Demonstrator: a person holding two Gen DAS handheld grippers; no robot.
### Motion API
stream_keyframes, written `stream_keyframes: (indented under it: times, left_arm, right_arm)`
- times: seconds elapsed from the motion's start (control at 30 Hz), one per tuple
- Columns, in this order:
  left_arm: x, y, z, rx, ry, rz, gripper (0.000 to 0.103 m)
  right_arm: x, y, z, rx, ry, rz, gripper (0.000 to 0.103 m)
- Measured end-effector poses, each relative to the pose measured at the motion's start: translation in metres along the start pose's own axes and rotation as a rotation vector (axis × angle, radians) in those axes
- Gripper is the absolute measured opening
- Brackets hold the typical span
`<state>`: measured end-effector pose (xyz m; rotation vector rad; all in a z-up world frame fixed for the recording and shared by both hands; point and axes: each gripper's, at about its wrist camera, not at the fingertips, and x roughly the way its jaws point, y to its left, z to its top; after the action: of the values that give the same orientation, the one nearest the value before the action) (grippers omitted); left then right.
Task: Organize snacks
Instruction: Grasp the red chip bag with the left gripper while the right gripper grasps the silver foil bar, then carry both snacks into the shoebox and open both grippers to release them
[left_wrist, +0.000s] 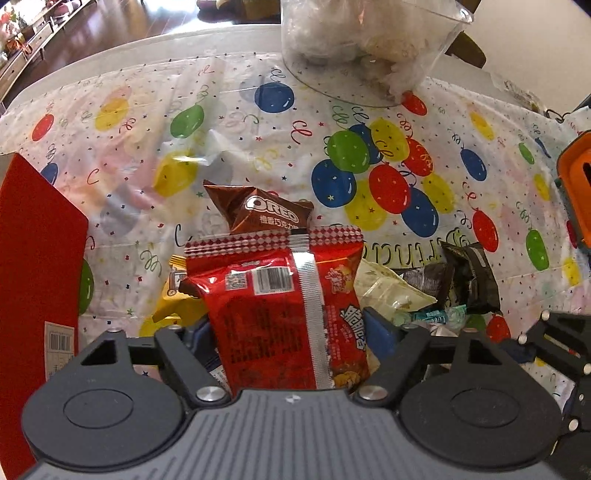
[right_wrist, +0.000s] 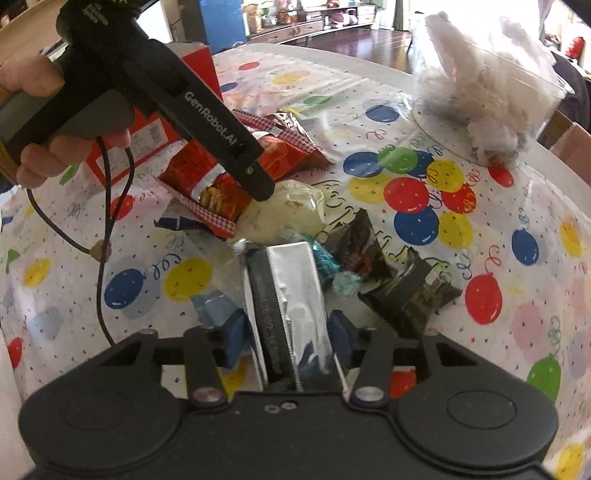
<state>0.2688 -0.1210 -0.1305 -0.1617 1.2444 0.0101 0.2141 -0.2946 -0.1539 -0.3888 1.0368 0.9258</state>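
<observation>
left gripper (left_wrist: 288, 328): clamped on red snack bag (left_wrist: 280, 310)
right gripper (right_wrist: 291, 332): clamped on silver packet (right_wrist: 291, 295)
oreo pack (left_wrist: 266, 212): just behind red snack bag
red box (left_wrist: 33, 266): left of it

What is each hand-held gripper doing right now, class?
Left hand-held gripper: closed on the red snack bag.
Right hand-held gripper: closed on the silver packet.

You see a white tablecloth (left_wrist: 229, 122) printed with red, blue, yellow and green balloons, confetti and streamers. The chip bag (left_wrist: 280, 310) is red with a silver seam and a red-white checked edge. The cookie pack (left_wrist: 258, 210) is brown with white lettering. The box (left_wrist: 33, 240) is red.
</observation>
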Motion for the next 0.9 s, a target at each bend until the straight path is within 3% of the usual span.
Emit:
stream_keyframes:
  times: [0.23, 0.53, 0.9]
  left_arm:
    - [-0.003, 0.008, -0.001, -0.022, -0.011, 0.001, 0.071]
    - [-0.014, 0.026, -0.009, -0.044, -0.032, -0.02, 0.07]
    - [-0.067, 0.055, -0.027, -0.011, -0.069, -0.095, 0.07]
  right_arm:
    - [-0.004, 0.013, -0.004, 0.098, -0.031, -0.091, 0.042]
    - [-0.023, 0.024, -0.002, 0.233, -0.089, -0.166, 0.042]
    - [-0.065, 0.066, 0.026, 0.324, -0.156, -0.234, 0.042]
